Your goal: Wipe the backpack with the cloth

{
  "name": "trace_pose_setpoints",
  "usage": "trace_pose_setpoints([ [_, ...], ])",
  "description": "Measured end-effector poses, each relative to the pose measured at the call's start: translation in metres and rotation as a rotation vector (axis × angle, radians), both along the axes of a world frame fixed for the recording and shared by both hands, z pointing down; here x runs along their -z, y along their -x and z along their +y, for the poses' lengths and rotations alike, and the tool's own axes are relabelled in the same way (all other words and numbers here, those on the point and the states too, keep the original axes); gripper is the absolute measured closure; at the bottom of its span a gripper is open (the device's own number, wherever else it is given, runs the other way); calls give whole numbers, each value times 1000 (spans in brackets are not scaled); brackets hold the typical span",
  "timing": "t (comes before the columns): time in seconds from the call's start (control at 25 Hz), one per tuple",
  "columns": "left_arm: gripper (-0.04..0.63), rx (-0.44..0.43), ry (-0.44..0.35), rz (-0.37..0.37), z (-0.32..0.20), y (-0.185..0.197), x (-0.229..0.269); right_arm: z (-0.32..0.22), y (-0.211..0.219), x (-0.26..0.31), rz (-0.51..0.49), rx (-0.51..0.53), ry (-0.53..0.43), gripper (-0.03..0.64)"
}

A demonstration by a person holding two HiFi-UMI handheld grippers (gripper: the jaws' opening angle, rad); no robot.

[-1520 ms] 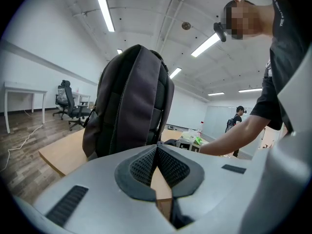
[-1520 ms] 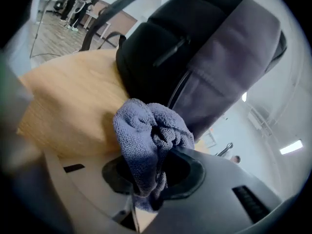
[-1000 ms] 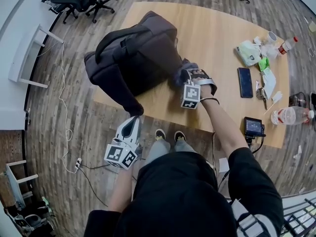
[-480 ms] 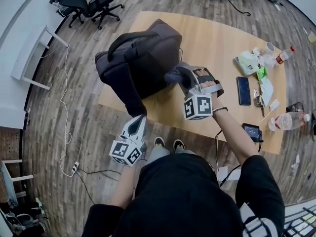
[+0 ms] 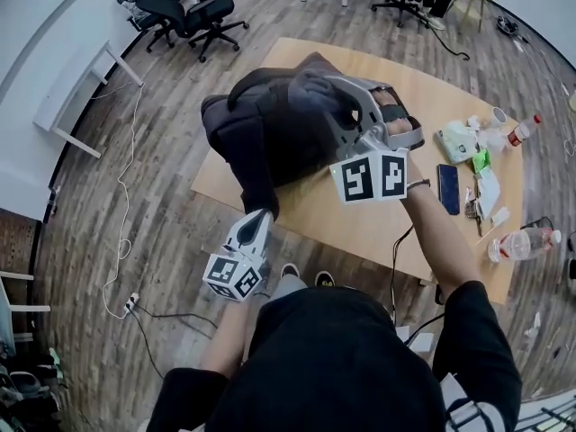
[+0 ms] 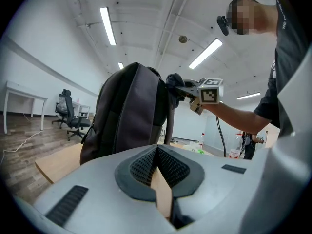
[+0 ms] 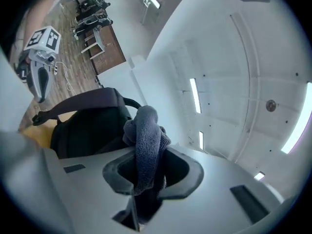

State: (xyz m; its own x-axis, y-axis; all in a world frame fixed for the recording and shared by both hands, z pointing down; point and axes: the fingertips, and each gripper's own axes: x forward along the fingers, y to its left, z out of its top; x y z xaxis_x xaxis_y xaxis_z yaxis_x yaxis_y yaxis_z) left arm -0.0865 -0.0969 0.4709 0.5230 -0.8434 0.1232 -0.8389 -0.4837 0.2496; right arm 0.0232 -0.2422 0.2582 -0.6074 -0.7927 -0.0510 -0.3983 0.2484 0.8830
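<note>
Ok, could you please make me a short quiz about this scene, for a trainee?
1. True or false: the backpack lies flat on the table.
2. What does the right claw hold? A) a cloth B) a sponge C) a brush
3. Fill in: the left claw is ____ (open or shut).
Key: 1 false, it stands upright; 2 A; 3 shut.
</note>
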Motion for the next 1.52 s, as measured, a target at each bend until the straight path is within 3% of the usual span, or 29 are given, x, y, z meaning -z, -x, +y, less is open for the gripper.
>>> trace_pose_setpoints([
  [0.16,577,37,-11,12,0,8,5,-17,20,6,57,13,-14,531],
  [0.4,577,114,-1,17,1,30,7,3,10,-18,54,6,-85,532],
  [0.6,577,141,26,6,-1,38,-1,14,4,-69,70,5,-53,532],
  [0.92,577,155,41,-31,-11,42,-2,7,-17,-204,150,-43,201,532],
  [1.16,577,156,6,-53,-22,47,12,-20,-55,-324,213,-218,515,531],
  [1.32,575,137,-2,-101,-35,48,14,-14,-63,-357,239,-260,624,531],
  [1.36,526,123,0,-118,-39,47,13,-8,-64,-366,253,-263,662,531],
  [1.4,380,104,2,-136,-43,44,10,1,-65,-375,262,-263,702,531],
  [1.52,317,10,-8,-176,-55,31,4,31,-64,-389,217,-253,772,531],
])
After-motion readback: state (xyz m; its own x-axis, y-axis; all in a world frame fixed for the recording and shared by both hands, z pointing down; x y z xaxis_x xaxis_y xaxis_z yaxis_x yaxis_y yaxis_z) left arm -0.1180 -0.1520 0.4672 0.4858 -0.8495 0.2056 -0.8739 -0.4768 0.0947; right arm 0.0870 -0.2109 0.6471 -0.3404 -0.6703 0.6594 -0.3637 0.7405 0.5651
